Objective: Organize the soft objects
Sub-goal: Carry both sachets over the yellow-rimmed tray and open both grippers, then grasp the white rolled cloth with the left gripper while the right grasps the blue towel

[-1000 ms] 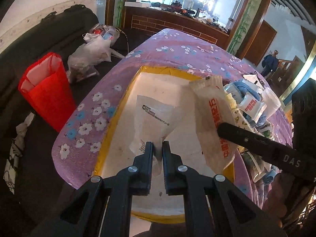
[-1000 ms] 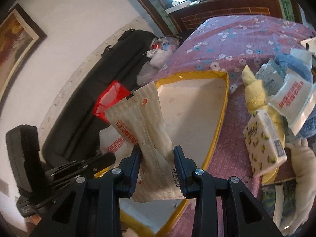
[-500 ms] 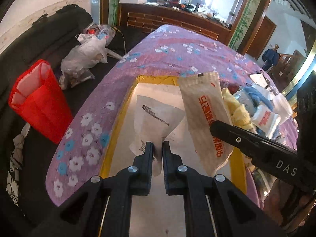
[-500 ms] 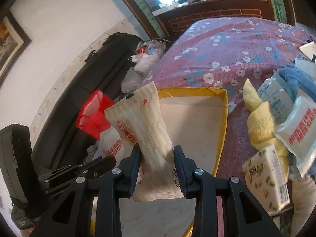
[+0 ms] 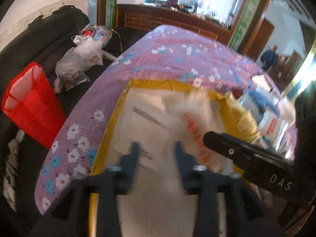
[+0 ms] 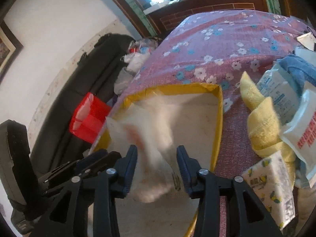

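While both jaws have just been opening, the left gripper [image 5: 156,148] releases a clear packet [image 5: 146,118]; only the right view shows the right gripper [image 6: 157,154] wide around the blurred orange-printed pouch [image 6: 150,138] over the yellow-rimmed tray [image 6: 218,118].

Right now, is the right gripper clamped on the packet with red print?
No, the right gripper has just been opening; its fingers stand clear of the blurred packet dropping between them into the yellow-rimmed box.

Left wrist: close, angled down over the yellow-rimmed tray [image 5: 126,94].
Right wrist: likewise close above it.
Shared: tray [image 6: 218,118], floral cloth [image 5: 177,59].
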`<state>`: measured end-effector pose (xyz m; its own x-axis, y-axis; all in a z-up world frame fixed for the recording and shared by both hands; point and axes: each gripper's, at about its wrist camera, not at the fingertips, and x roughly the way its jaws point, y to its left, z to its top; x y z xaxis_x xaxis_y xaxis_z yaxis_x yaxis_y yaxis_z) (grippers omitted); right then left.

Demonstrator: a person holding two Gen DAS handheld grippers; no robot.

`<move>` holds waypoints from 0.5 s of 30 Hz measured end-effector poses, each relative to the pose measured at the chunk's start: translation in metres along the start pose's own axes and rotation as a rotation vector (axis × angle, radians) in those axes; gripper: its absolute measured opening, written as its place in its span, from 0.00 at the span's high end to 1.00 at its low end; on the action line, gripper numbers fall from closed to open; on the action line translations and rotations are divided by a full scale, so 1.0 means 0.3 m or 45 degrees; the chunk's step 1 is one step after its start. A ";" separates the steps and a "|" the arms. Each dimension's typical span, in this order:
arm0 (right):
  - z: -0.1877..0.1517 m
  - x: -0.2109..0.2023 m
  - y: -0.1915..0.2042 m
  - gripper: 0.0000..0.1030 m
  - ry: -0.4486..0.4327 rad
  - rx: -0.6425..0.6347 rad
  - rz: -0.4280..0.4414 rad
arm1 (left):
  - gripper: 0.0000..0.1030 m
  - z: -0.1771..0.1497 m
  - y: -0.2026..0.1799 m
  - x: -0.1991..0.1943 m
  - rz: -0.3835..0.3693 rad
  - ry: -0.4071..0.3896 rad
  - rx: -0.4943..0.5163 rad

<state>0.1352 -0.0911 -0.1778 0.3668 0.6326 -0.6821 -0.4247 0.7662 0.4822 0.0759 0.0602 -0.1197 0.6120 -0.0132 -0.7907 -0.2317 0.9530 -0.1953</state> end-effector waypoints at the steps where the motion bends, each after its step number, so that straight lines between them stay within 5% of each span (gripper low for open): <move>1: -0.002 -0.021 -0.004 0.44 -0.028 0.007 0.014 | 0.48 -0.002 0.001 -0.018 -0.001 -0.028 -0.021; 3: -0.009 -0.077 -0.015 0.33 -0.086 0.019 0.081 | 0.40 -0.010 -0.008 -0.075 -0.028 -0.097 -0.037; 8: -0.114 -0.324 -0.050 0.23 -0.253 -0.041 0.120 | 0.25 -0.082 -0.110 -0.233 -0.141 -0.238 -0.031; 15: -0.308 -0.585 -0.258 0.22 -0.237 0.006 0.105 | 0.23 -0.244 -0.382 -0.262 -0.334 -0.150 0.147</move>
<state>0.0272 -0.2720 -0.1463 0.4777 0.7028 -0.5272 -0.4559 0.7113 0.5350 -0.0010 -0.0701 -0.0778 0.7248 -0.2348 -0.6477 0.0293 0.9498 -0.3115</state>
